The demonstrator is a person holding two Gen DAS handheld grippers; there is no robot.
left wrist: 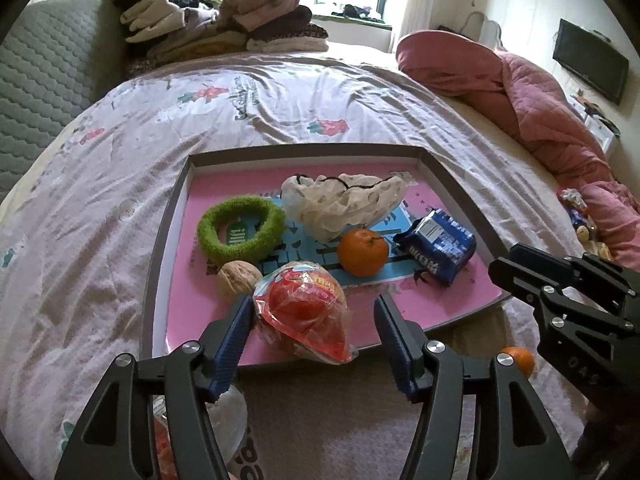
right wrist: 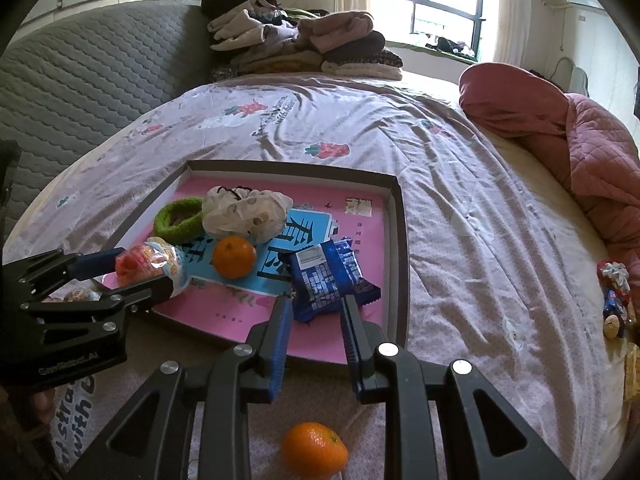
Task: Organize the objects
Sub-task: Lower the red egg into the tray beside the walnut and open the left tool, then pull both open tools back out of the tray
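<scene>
A grey-rimmed tray (left wrist: 160,248) with a pink floor lies on the bed. In it are a green hair band (left wrist: 240,232), a white patterned pouch (left wrist: 344,200), a walnut (left wrist: 238,276), an orange (left wrist: 362,252) and a blue snack packet (left wrist: 440,244). My left gripper (left wrist: 312,320) is open around a red toy in clear wrapping (left wrist: 304,312) at the tray's near edge. My right gripper (right wrist: 314,312) is open and empty, just short of the blue packet (right wrist: 328,280). A second orange (right wrist: 314,450) lies on the bed below it.
Folded clothes (left wrist: 216,20) are stacked at the head of the bed. A pink quilt (left wrist: 540,108) is bunched at the right. Small wrapped items (right wrist: 614,296) lie on the sheet at the far right. A clear bag (left wrist: 228,420) sits under my left gripper.
</scene>
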